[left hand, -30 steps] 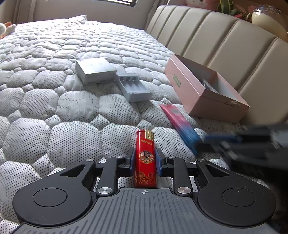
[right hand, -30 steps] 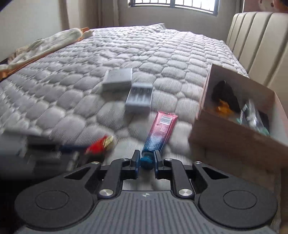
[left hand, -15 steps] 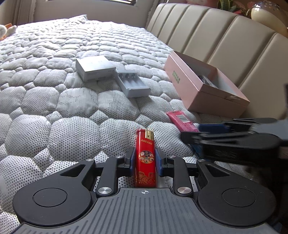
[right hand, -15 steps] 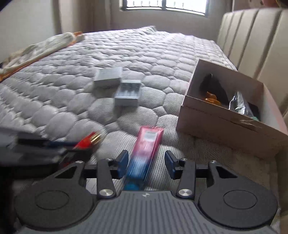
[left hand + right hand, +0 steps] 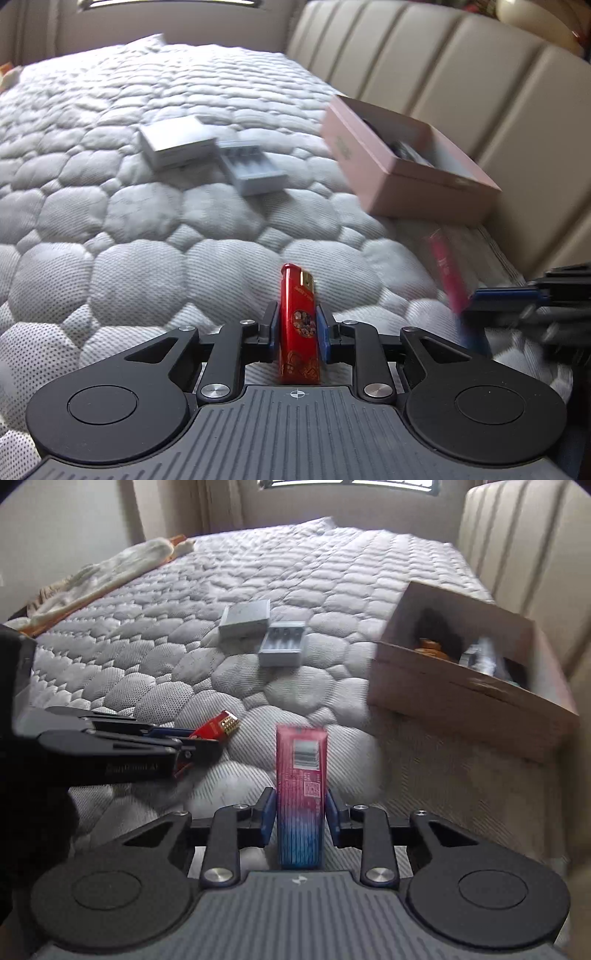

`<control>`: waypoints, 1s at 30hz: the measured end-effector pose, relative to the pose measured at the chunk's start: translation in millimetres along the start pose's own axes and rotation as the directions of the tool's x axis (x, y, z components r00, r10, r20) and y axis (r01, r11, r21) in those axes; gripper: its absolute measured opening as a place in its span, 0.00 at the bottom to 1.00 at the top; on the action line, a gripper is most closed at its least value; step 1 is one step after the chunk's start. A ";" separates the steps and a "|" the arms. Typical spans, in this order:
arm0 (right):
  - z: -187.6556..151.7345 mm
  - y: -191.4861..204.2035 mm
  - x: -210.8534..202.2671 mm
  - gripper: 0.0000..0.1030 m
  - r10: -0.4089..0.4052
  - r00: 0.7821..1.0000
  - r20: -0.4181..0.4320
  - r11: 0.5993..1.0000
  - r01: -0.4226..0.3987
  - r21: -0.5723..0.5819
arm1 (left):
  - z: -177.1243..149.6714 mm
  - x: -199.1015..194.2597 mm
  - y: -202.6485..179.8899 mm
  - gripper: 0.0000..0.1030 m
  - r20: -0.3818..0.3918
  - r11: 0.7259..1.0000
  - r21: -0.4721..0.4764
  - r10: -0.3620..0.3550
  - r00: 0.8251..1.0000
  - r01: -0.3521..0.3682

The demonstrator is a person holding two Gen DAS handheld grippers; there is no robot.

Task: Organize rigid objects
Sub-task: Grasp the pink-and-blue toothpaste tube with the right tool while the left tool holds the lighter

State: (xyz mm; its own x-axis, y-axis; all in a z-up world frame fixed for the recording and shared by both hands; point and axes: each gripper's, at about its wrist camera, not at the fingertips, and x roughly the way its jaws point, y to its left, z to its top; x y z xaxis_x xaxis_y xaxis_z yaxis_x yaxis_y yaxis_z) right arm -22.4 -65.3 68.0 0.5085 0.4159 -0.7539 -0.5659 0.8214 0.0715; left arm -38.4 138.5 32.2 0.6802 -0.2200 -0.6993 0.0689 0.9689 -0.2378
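Note:
My left gripper is shut on a red lighter and holds it above the quilted bed; it also shows in the right wrist view. My right gripper is shut on a red-and-blue tube, lifted off the bed; the tube shows blurred in the left wrist view. An open pink box with several items inside stands ahead on the right by the headboard, and shows in the right wrist view.
A flat grey box and a grey battery charger lie side by side on the quilt further ahead. The padded headboard runs along the right. A crumpled cloth lies at the far left edge.
My right gripper opened, then closed further up the tube's body and lifted it off the bed. My left gripper rose with the lighter. Both views have moved up and closer to the pink box.

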 end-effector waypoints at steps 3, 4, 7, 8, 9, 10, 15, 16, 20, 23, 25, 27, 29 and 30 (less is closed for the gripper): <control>-11.6 -16.1 -30.7 0.00 -0.026 0.999 0.043 0.999 0.024 0.044 | -1.7 -3.8 -18.4 0.23 -0.016 0.998 0.019 -0.055 0.998 0.056; -15.5 -22.3 -40.9 0.00 -0.036 0.997 0.067 0.998 0.032 0.059 | -2.4 -4.5 -25.9 0.23 -0.022 0.997 0.025 -0.079 0.997 0.079; -29.0 -41.3 -62.4 0.00 -0.064 0.991 0.116 0.994 0.053 0.092 | -5.4 -4.4 -49.1 0.23 -0.035 0.992 0.059 -0.106 0.994 0.108; -33.3 -46.7 -64.5 0.00 -0.071 0.990 0.119 0.993 0.059 0.102 | -6.1 -4.1 -54.6 0.23 -0.037 0.992 0.062 -0.110 0.993 0.112; -37.6 -50.6 -66.0 0.01 -0.078 0.990 0.121 0.992 0.065 0.104 | -6.8 -3.8 -58.7 0.23 -0.039 0.992 0.060 -0.110 0.993 0.112; -42.0 -53.1 -66.7 0.01 -0.081 0.989 0.123 0.992 0.069 0.102 | -7.6 -4.0 -61.7 0.23 -0.039 0.992 0.057 -0.110 0.993 0.112; -52.0 -55.2 -56.1 0.25 -0.036 0.990 0.136 0.995 0.023 0.099 | -12.4 -8.1 -62.2 0.23 -0.053 0.994 0.031 -0.107 0.993 0.109; -51.0 -52.9 -50.4 0.26 -0.037 0.990 0.139 0.995 0.023 0.101 | -13.3 -9.6 -60.8 0.23 -0.053 0.994 0.023 -0.105 0.993 0.107; -41.4 -46.6 -19.0 0.26 -0.008 0.994 0.106 0.995 -0.003 0.104 | -16.5 -15.2 -56.1 0.23 -0.050 0.994 0.001 -0.109 0.993 0.109; -36.9 -43.0 4.1 0.29 -0.039 0.997 0.064 0.993 0.032 0.110 | -19.6 -17.4 -52.6 0.23 -0.048 0.993 -0.011 -0.122 0.991 0.122; -36.4 -40.8 12.4 0.31 -0.054 0.997 0.051 0.993 0.048 0.107 | -21.1 -16.2 -50.2 0.23 -0.052 0.990 -0.024 -0.138 0.989 0.137; -36.2 -39.6 19.7 0.32 -0.059 0.998 0.029 0.992 0.055 0.111 | -20.9 -13.1 -49.5 0.23 -0.061 0.988 -0.031 -0.156 0.986 0.154; -35.4 -39.0 22.7 0.32 -0.067 0.998 0.022 0.993 0.064 0.099 | -20.3 -10.2 -51.0 0.23 -0.069 0.986 -0.027 -0.164 0.984 0.162; -34.1 -39.0 22.3 0.32 -0.068 0.998 0.017 0.993 0.066 0.097 | -19.8 -8.6 -52.1 0.23 -0.073 0.986 -0.022 -0.164 0.984 0.163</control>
State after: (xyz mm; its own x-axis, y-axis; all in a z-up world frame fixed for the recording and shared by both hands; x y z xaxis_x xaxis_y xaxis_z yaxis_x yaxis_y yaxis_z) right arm -11.1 -101.4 26.2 0.5564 0.3657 -0.7461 -0.4658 0.8809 0.0844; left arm -62.2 87.7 37.2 0.6043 -0.3835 -0.6984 0.1624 0.9174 -0.3633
